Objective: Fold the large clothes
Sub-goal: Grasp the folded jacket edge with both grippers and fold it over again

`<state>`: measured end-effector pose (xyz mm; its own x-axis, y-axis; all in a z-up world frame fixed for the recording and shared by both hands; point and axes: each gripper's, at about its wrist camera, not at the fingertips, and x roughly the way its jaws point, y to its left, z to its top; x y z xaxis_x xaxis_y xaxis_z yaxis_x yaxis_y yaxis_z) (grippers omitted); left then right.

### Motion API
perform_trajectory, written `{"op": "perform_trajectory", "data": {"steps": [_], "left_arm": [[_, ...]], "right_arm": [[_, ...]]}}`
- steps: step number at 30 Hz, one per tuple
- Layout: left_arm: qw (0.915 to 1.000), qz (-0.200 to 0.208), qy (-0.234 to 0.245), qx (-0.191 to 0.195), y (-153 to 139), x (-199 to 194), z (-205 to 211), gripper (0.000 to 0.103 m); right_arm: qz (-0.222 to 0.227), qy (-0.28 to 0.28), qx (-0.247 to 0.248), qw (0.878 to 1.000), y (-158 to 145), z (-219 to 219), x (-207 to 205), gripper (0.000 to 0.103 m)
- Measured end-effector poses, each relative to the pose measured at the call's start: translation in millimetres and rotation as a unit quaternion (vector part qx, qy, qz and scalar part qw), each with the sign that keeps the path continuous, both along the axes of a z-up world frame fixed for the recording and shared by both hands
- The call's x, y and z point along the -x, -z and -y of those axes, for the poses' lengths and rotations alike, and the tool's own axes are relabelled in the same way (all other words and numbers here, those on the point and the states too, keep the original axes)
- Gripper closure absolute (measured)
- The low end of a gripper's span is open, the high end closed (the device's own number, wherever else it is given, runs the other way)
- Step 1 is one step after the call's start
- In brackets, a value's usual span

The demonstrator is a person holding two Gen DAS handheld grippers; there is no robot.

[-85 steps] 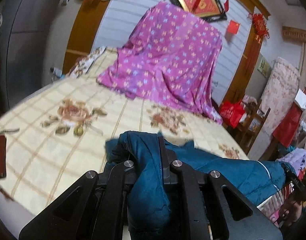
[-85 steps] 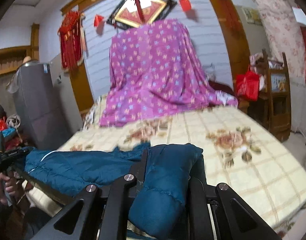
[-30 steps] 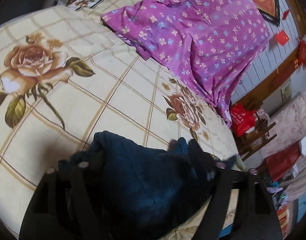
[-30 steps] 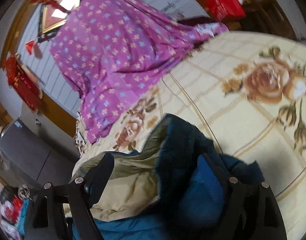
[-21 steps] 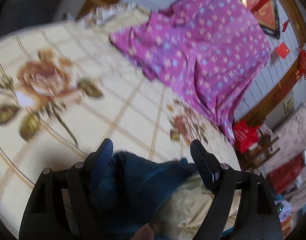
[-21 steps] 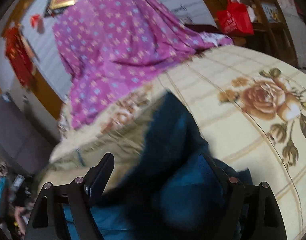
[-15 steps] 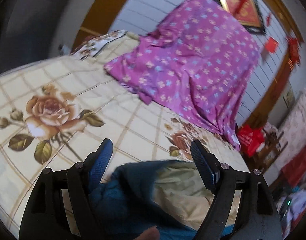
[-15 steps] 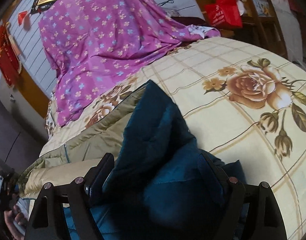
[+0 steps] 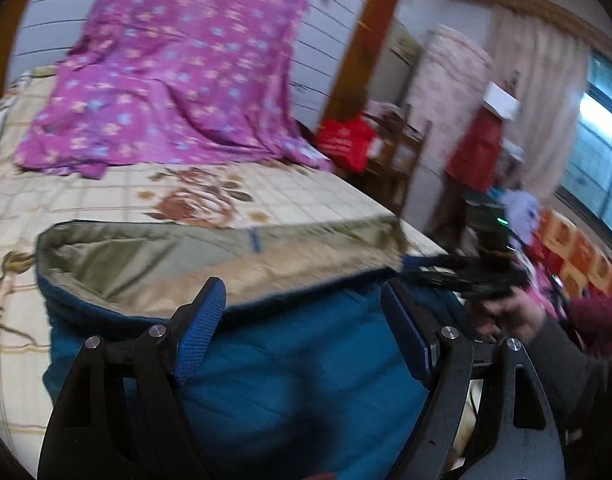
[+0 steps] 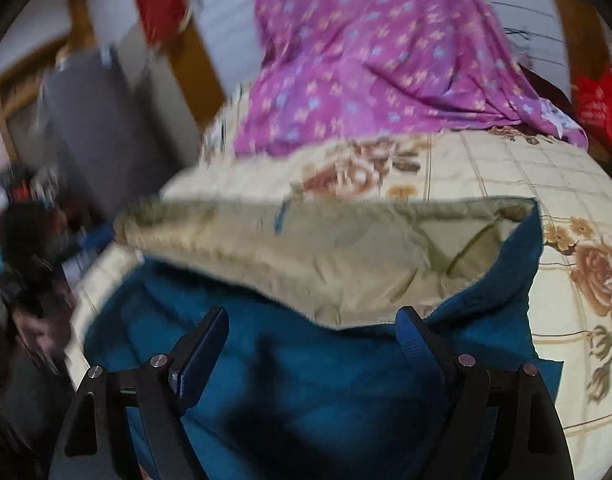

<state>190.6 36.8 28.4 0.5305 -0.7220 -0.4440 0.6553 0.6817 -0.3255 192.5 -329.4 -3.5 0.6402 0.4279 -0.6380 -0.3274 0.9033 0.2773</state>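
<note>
A large blue padded jacket [image 9: 297, 380] with a beige-olive lining [image 9: 209, 264] lies on the rose-patterned bedspread [image 9: 265, 196], its upper part folded back so the lining faces up. My left gripper [image 9: 306, 320] is open and empty above the blue side. The jacket also fills the right wrist view [image 10: 326, 392], lining [image 10: 346, 256] up. My right gripper [image 10: 314, 340] is open and empty above it. The other gripper [image 9: 466, 276] and the hand holding it show at the jacket's right end.
A purple flowered cloth [image 9: 173, 80] drapes over the headboard at the back of the bed. A wooden chair with a red bag [image 9: 346, 144] stands right of the bed. A grey cabinet [image 10: 89, 128] stands on the left side.
Both grippers were shut on the blue jacket and carried it over the bed. They opened and let it go, then swung back; the jacket now lies folded with lining up.
</note>
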Motion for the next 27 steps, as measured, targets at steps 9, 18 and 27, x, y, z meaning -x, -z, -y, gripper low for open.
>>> {"op": "perform_trajectory", "data": {"steps": [9,18,27], "left_arm": [[0.9907,-0.049,-0.063,-0.110,33,-20,5,0.023],[0.9564,-0.078,-0.241,-0.146,49,-71,-2,0.023],[0.9061,-0.186,-0.331,-0.187,62,-171,-14,0.023]], "right_arm": [[-0.003,0.028,0.005,1.000,-4,4,16,0.020],[-0.039,0.107,0.032,0.993,5,10,-13,0.020],[-0.158,0.195,0.061,0.966,23,54,-135,0.020]]}}
